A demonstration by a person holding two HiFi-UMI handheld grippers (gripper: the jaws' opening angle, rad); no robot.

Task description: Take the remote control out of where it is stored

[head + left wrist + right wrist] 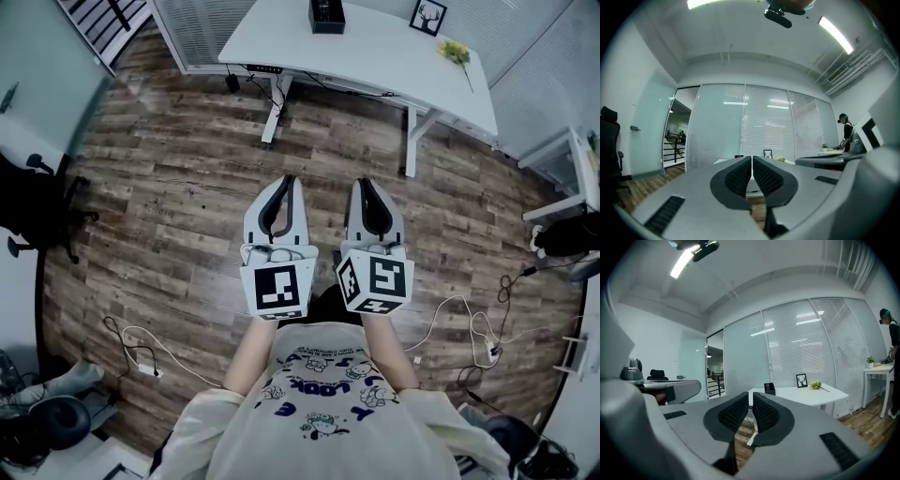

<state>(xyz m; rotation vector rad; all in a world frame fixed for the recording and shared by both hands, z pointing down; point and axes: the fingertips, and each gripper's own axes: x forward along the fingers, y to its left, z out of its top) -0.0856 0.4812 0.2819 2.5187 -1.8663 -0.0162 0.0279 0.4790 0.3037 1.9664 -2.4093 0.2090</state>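
Nearest the camera, the person's bare forearms reach out from a pale printed shirt (323, 412). Each hand holds one tool level above the wooden floor (169, 187). The left tongs (286, 180) are pressed together with nothing between them. Just beside them, the right tongs (366, 184) are likewise closed and empty. White cables (141, 352) trail over the floor on both sides of the person.

Farther on stands a white table (375, 66). On it are a black box (327, 16), a small picture frame (428, 16) and a sprig of yellow flowers (456, 52). The remote control cannot be made out in any view, and whether it sits in that box cannot be told. Behind the table runs a wall of pale blinds (764, 126).
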